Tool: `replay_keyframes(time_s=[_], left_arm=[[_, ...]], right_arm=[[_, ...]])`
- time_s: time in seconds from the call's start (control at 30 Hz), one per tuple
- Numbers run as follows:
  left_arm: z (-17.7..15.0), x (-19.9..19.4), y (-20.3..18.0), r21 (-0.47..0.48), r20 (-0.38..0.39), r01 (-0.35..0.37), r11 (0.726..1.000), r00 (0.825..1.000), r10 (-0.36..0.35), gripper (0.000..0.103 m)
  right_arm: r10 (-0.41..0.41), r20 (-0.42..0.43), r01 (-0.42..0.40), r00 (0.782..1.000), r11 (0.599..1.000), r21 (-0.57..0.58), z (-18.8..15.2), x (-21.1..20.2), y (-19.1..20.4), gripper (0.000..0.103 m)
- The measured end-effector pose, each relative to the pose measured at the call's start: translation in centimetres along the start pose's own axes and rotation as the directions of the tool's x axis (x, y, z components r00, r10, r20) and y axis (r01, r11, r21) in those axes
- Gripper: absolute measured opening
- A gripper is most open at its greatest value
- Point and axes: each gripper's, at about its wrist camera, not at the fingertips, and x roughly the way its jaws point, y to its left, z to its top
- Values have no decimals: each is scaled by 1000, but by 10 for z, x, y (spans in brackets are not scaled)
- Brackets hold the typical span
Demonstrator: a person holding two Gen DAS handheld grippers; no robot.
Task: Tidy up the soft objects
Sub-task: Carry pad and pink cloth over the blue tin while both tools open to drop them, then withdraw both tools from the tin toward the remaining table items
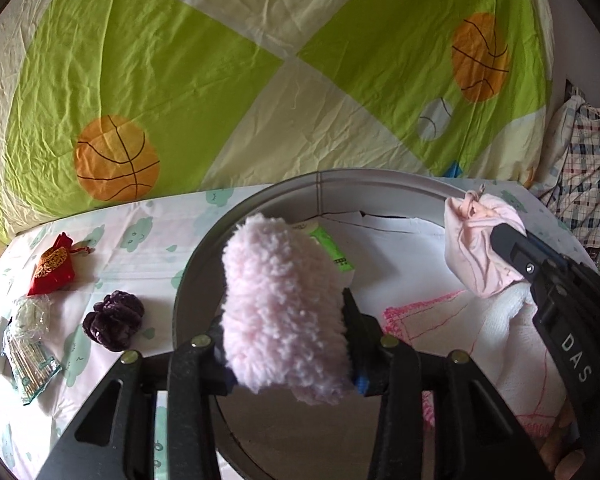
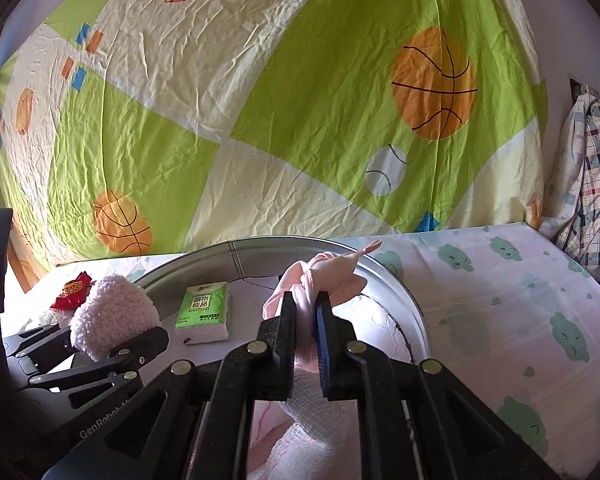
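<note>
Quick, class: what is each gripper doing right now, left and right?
Left gripper: closed on the fluffy pink item, over the round metal tray.
Right gripper: closed on the pale pink cloth.

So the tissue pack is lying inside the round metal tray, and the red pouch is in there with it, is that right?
Not quite. The tissue pack does lie inside the round metal tray, but the red pouch is not in there with it: it sits outside the tray on the cloud-print sheet, to the tray's left near the dark purple scrunchie. The left wrist view shows this most clearly.
</note>
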Motion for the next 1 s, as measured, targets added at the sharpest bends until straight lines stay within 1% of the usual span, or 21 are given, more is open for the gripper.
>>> replay_keyframes(time_s=[0.03, 0.07, 0.1, 0.13, 0.17, 0.2, 0.23, 0.3, 0.43, 0.63, 0.73, 0.83, 0.93, 1.0], left_arm=[[-1, 0, 0, 3, 2, -9, 1000, 1000, 9, 72], [-2, 1, 0, 5, 2, -18, 1000, 1000, 18, 78], [-2, 1, 0, 5, 6, -25, 1000, 1000, 25, 89], [-3, 1, 1, 3, 11, -28, 1000, 1000, 28, 95], [-2, 0, 2, -1, 15, -34, 999, 999, 34, 98], [-2, -1, 3, -7, 20, -36, 999, 999, 36, 102], [-2, -3, 3, -9, 30, -23, 1000, 999, 23, 103], [-1, -8, 4, -11, 48, -13, 1000, 999, 13, 103], [-1, -16, 2, 3, 93, -38, 999, 995, 38, 103], [-2, -28, 10, -13, 143, -24, 1000, 989, 26, 103], [-3, -31, 19, -33, 150, -26, 999, 988, 31, 103], [-4, -30, 30, -57, 145, -56, 997, 987, 64, 103], [-6, -31, 41, -82, 151, -72, 994, 985, 84, 103], [-7, -31, 48, -98, 153, -83, 992, 983, 97, 103]], right_arm=[[-4, 3, 4, 1000, 1000, 1, 0, -1, 0, 17], [-6, 10, 6, 1000, 1000, 6, 0, -2, -1, 20], [-5, 18, 5, 1000, 1000, 18, 0, -4, -2, 34], [2, 28, -3, 1000, 999, 35, 0, -6, -4, 54], [14, 47, -17, 999, 998, 54, 2, -10, -7, 63], [20, 79, -25, 997, 997, 72, 3, -16, -9, 76], [13, 112, -23, 994, 996, 84, 3, -21, -10, 77], [-10, 145, -4, 989, 996, 91, 5, -27, -12, 77], [-60, 160, 40, 985, 992, 124, 7, -30, -18, 77], [-99, 191, 71, 977, 987, 147, 7, -38, -22, 77], [-119, 208, 88, 971, 984, 155, 4, -41, -21, 77], [-157, 245, 119, 957, 980, 160, 1, -47, -19, 77], [-208, 290, 169, 934, 974, 154, -2, -55, -12, 77], [-231, 317, 187, 920, 969, 164, -5, -59, -9, 77]])
